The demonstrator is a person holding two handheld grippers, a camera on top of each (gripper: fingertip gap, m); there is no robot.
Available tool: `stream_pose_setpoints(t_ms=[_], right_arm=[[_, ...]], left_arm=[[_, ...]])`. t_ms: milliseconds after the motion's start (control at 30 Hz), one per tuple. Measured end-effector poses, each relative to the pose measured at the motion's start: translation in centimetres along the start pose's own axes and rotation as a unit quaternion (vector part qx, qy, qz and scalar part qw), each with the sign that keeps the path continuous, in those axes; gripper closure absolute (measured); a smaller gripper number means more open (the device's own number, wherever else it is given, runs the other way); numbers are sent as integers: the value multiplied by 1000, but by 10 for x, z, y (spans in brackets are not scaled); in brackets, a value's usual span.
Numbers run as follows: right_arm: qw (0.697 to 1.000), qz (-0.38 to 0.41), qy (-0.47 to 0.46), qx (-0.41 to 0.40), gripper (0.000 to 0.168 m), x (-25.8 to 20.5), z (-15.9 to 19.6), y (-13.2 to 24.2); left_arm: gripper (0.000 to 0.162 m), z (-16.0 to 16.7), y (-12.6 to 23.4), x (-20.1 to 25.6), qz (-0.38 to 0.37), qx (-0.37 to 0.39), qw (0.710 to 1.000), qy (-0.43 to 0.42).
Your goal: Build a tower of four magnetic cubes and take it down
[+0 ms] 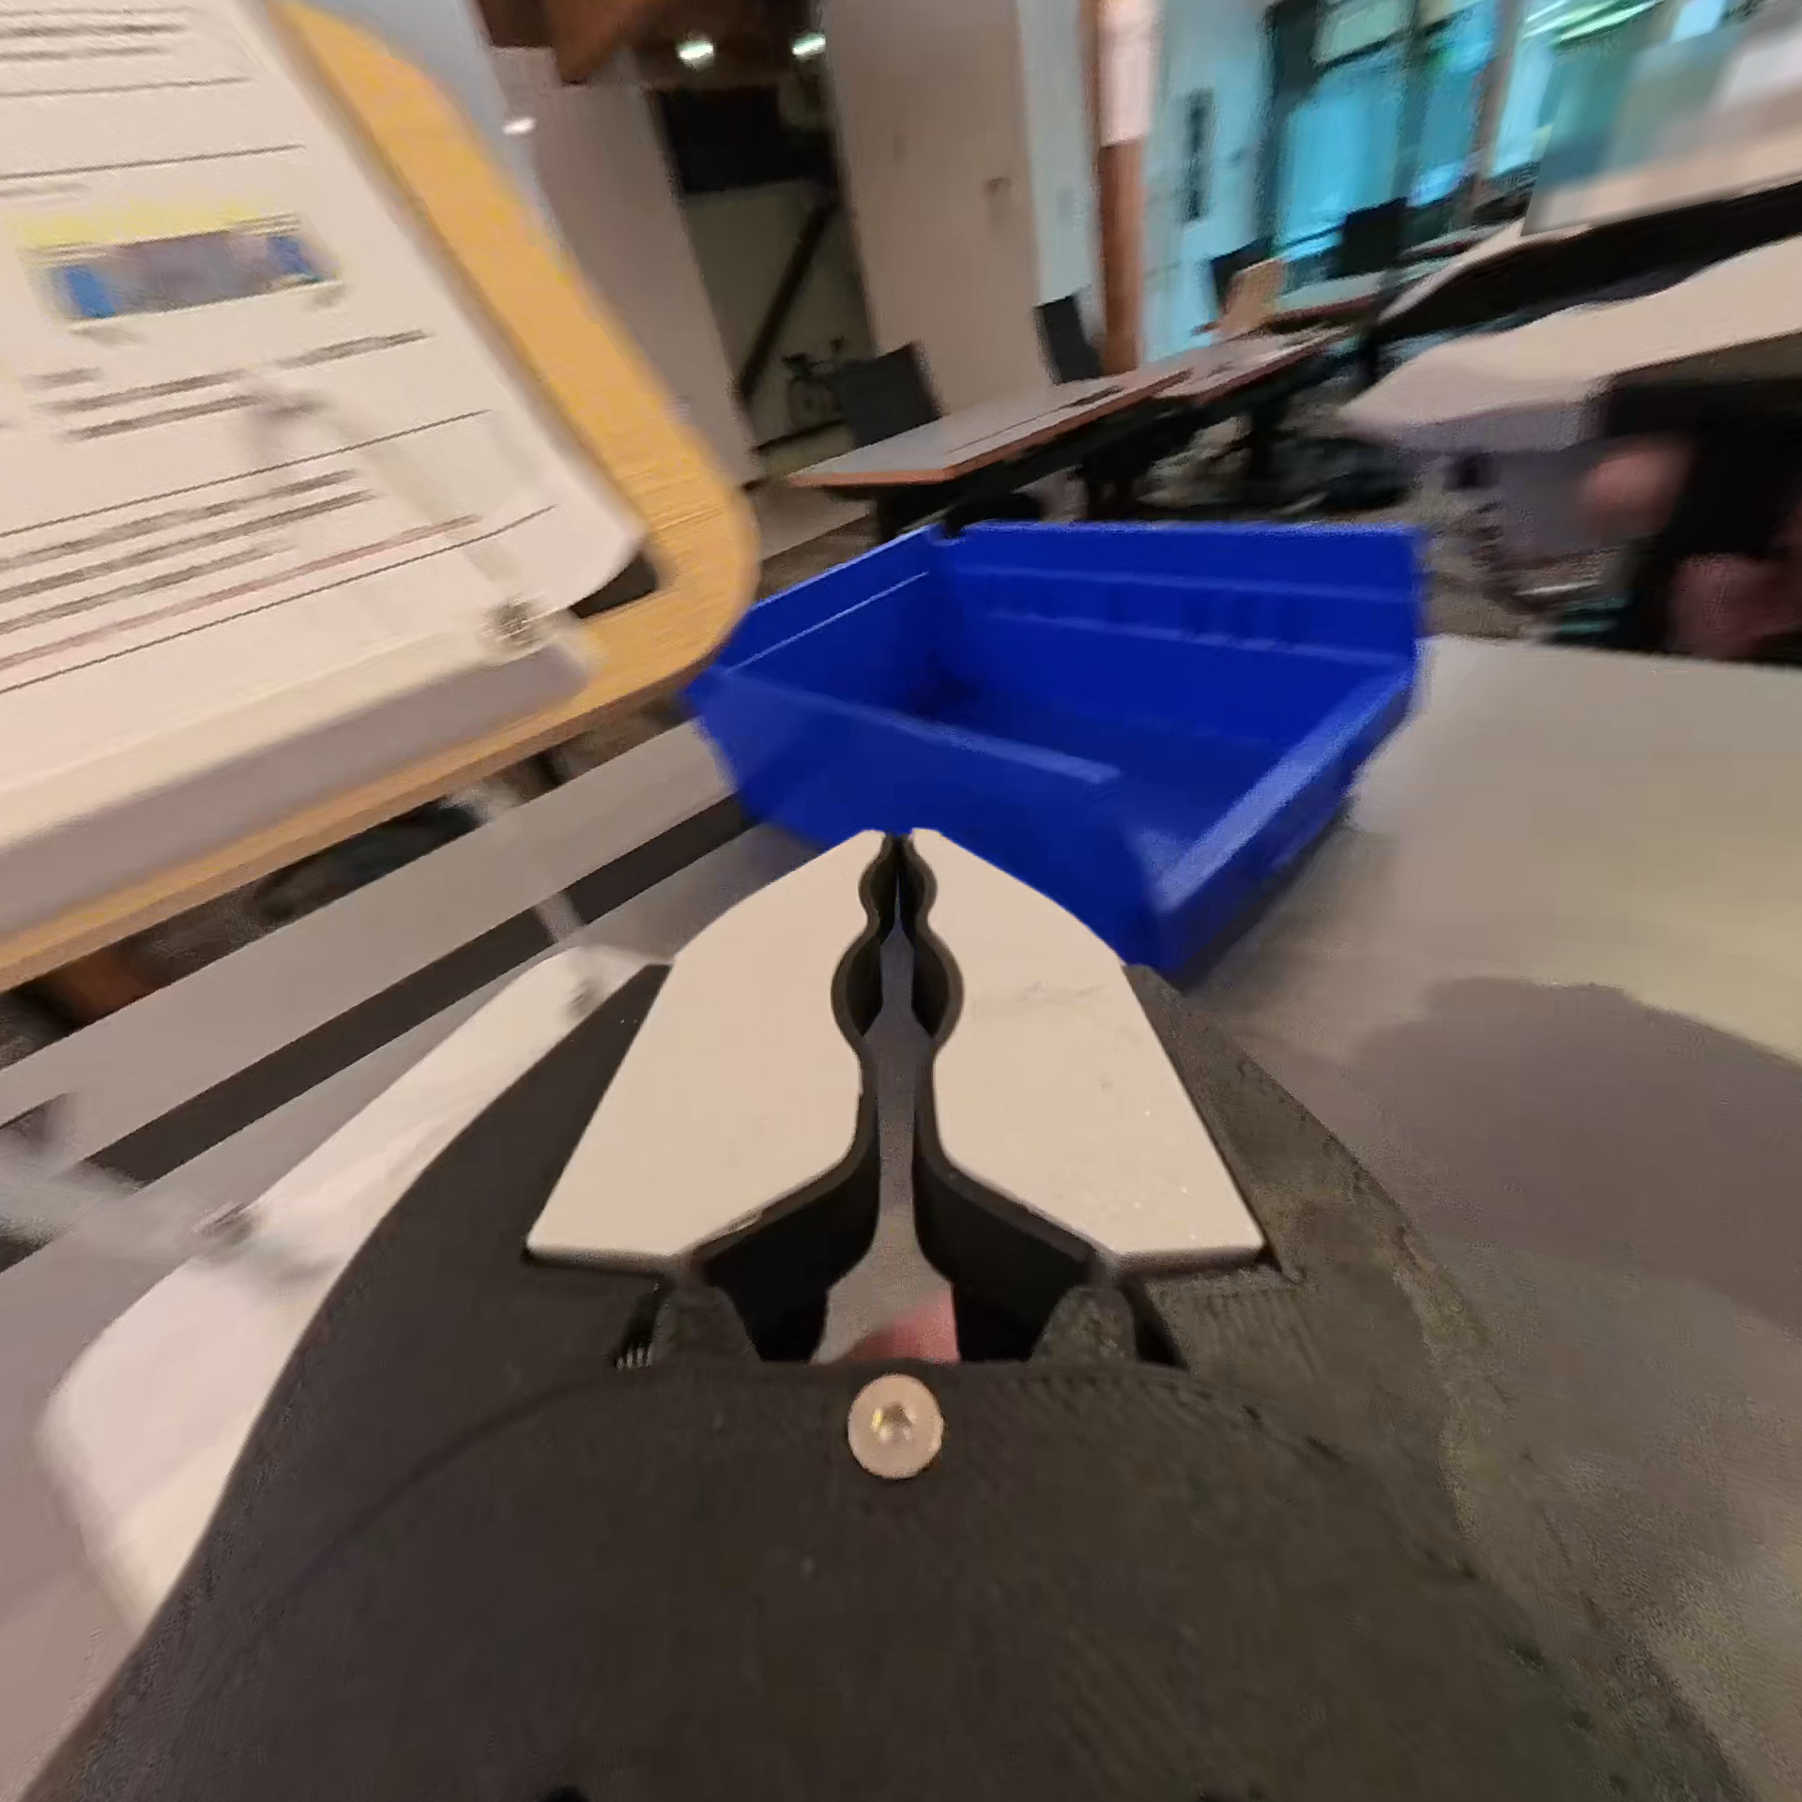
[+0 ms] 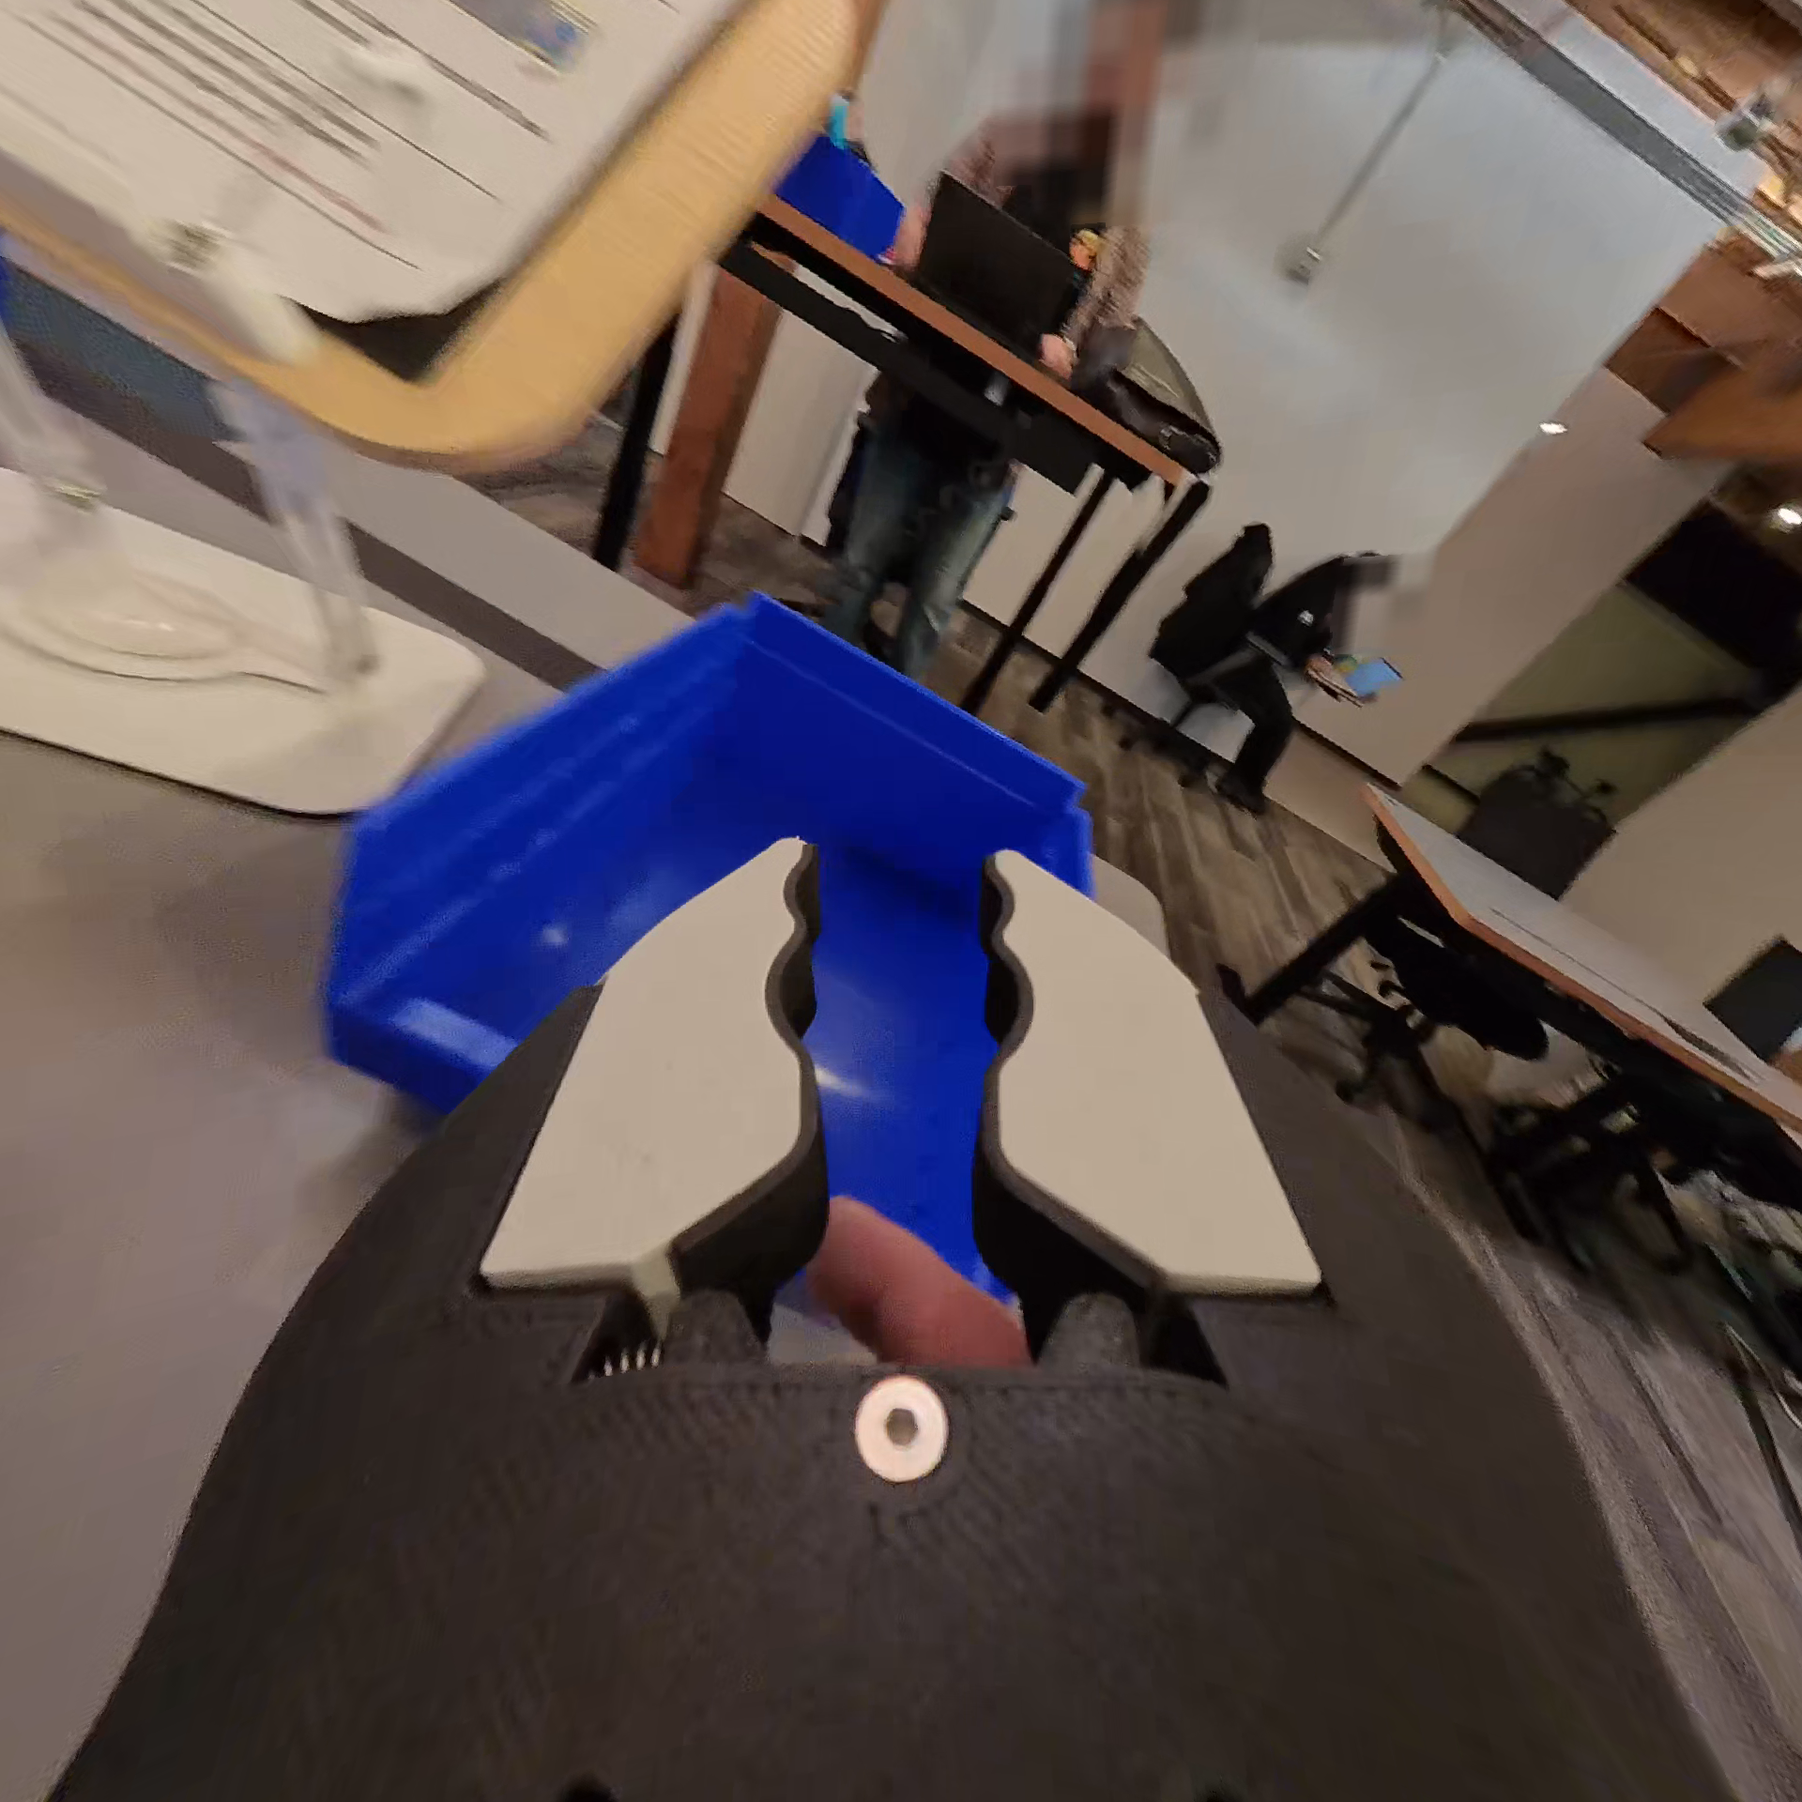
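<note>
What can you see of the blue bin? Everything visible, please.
The blue bin is an open-topped tray that looks like moulded plastic, with a stepped rim, ribbed inner walls and one low end. It sits upright on the grey table, near its far edge. Both views are motion-blurred, but the parts of its inside that show hold nothing, no cubes. The left gripper, shut, points at its near corner; the right gripper, open, hangs in front of it. Neither visibly touches it.

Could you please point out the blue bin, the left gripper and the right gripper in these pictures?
blue bin [image 1: 1170, 683]: left wrist view, on its inner far wall.
left gripper [image 1: 899, 841]: left wrist view, between its touching fingertips.
right gripper [image 2: 897, 863]: right wrist view, midway between its parted fingertips.
</note>
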State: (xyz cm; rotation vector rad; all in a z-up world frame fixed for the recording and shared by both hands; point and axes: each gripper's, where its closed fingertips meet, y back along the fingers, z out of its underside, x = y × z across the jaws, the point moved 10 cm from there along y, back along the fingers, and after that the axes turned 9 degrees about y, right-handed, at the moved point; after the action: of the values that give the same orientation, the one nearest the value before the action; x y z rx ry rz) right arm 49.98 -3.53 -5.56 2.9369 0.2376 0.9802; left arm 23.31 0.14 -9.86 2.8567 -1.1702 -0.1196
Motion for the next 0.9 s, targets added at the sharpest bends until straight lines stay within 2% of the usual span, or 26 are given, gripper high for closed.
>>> stream_pose_setpoints(t_ms=[100, 167, 367, 533, 667, 700, 900], right_arm=[[999, -43, 5, 21, 149, -40, -26, 0], [997, -74, 18, 32, 168, -70, -43, -6], [988, -141, 24, 56, 168, -143, -83, -27], [989, -140, 0, 57, 168, -180, -94, -55], [991, -128, 13, 32, 164, -199, -90, -78], [992, -123, 22, 27, 156, -203, -88, -82], [991, -117, 63, 13, 125, -217, -77, -101]], left_arm=[[162, 9, 25, -33, -66, -22, 997, -22], [162, 12, 41, -52, -95, -25, 994, -37], [162, 25, 70, -95, -125, -77, 988, -41], [162, 32, 82, -111, -134, -81, 986, -53], [162, 37, 84, -117, -89, -85, 992, -21], [161, 38, 82, -118, -88, -87, 992, -21], [134, 39, 65, -119, -95, -96, 989, -54]])
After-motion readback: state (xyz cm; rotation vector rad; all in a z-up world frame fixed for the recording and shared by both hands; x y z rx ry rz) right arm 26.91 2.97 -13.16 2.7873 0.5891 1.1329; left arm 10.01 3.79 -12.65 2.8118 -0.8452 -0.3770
